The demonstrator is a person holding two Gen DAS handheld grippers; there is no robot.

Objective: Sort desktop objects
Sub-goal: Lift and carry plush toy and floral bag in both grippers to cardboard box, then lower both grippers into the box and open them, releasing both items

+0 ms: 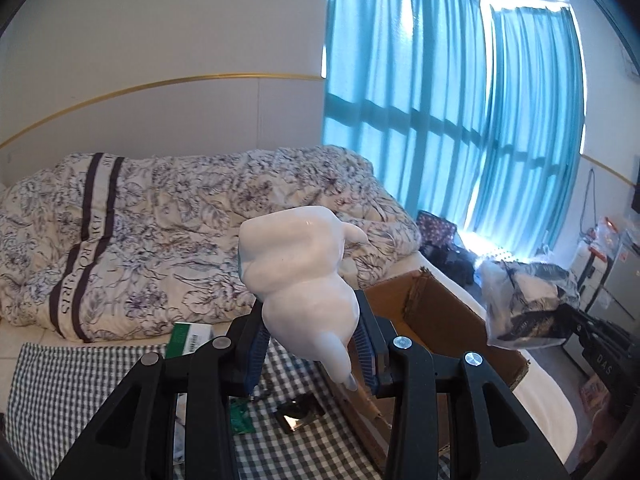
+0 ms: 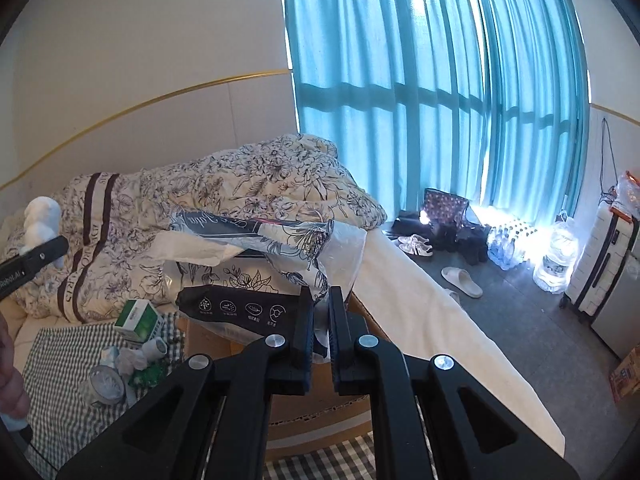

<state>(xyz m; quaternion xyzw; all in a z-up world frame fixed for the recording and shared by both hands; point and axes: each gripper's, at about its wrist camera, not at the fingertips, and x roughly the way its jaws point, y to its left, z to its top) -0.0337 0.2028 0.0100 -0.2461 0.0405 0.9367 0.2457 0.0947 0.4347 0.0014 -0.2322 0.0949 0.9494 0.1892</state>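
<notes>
My left gripper [image 1: 314, 344] is shut on a white toy figure [image 1: 300, 276] and holds it in the air above the checked cloth [image 1: 72, 384], left of the open cardboard box [image 1: 436, 320]. The figure also shows at the far left of the right wrist view [image 2: 38, 216]. My right gripper [image 2: 320, 320] is shut on a plastic packet with floral and black print [image 2: 248, 276], held over the cardboard box [image 2: 312, 400]. That packet hangs at the right of the left wrist view [image 1: 528, 304].
On the checked cloth [image 2: 72, 408] lie a green and white carton [image 2: 138, 320], a round tin [image 2: 106, 386], small crumpled items [image 2: 136, 360] and a dark shiny object [image 1: 298, 412]. A floral duvet [image 1: 160, 232] lies behind. Floor with shoes and a suitcase is at right.
</notes>
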